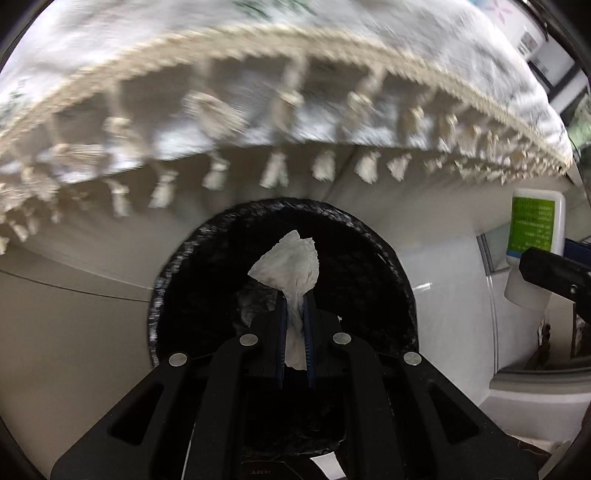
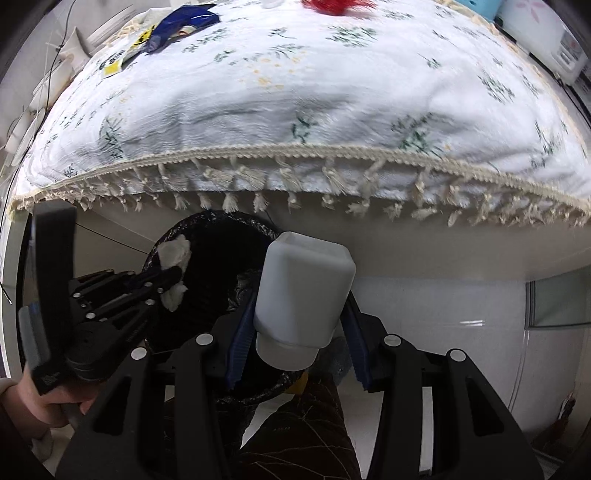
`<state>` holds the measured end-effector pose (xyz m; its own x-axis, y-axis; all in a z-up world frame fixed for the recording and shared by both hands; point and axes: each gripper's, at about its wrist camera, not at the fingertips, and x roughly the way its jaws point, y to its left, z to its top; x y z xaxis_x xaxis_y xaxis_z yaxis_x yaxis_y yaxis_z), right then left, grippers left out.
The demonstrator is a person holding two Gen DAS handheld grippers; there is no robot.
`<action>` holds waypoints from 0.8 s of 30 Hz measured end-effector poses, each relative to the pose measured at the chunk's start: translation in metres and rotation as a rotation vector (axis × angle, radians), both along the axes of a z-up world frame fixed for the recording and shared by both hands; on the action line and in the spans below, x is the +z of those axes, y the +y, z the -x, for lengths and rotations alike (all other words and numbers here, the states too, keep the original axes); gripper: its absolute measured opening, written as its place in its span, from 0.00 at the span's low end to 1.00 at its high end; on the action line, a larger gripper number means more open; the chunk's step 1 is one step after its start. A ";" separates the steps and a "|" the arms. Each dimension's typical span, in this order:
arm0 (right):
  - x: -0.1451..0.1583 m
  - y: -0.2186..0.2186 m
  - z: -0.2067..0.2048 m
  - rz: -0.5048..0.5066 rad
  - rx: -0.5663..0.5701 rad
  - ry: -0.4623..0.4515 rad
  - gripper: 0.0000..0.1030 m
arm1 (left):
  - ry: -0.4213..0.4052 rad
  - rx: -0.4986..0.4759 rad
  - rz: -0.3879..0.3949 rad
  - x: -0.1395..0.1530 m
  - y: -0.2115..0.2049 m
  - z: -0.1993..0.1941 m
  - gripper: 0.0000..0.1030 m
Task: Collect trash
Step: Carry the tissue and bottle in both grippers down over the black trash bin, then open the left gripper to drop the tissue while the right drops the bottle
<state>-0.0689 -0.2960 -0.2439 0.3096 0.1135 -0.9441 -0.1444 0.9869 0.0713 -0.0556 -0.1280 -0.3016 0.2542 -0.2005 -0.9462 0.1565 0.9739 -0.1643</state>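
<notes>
A: Left claw (image 1: 295, 314) clamped tight on a tissue (image 1: 290, 264), wad sticking out past the tips. Hanging right over the bin (image 1: 384, 258), black liner, mouth open below.
B: Same from the right view? Left claw (image 2: 173, 275) at far left, tissue (image 2: 175, 254) pinched, over the bin (image 2: 207, 236) rim. Hand (image 2: 44, 402) at the bottom corner, gripping the handle.
A: Yes. Right claw (image 2: 295, 321) part open, blue pads (image 2: 240, 339) pressed on both sides of a white bottle (image 2: 303, 291), cap toward the camera, base pointing away. Just right of the bin mouth.
B: Bottle (image 1: 535, 236) seen at the left view's right edge too, green label showing.
A: Above both: tablecloth (image 2: 295, 92), white floral, tassel fringe (image 2: 295, 195) over the table edge. Blue wrapper (image 2: 177, 26) at back left, something red (image 2: 336, 5) at the top edge, too cropped to name.
B: White floor tile (image 2: 443, 332) at right.
</notes>
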 end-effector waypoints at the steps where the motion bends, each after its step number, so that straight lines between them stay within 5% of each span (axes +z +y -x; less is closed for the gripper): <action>1: -0.001 -0.001 0.001 0.001 -0.004 0.002 0.42 | 0.005 -0.009 0.000 -0.003 -0.004 0.000 0.07; 12: -0.008 -0.009 0.007 0.001 -0.036 0.016 0.42 | 0.015 -0.063 0.012 -0.018 -0.022 -0.005 0.13; 15: -0.010 -0.003 0.006 -0.002 -0.030 0.015 0.42 | -0.011 -0.044 0.014 -0.005 -0.019 -0.002 0.40; 24: -0.024 0.024 -0.002 -0.020 0.004 0.019 0.43 | -0.106 0.046 0.010 0.039 0.012 0.012 0.85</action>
<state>-0.0668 -0.2717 -0.2679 0.2908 0.1333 -0.9475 -0.1471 0.9847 0.0934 -0.0677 -0.1156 -0.2628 0.3615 -0.1960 -0.9115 0.1287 0.9788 -0.1594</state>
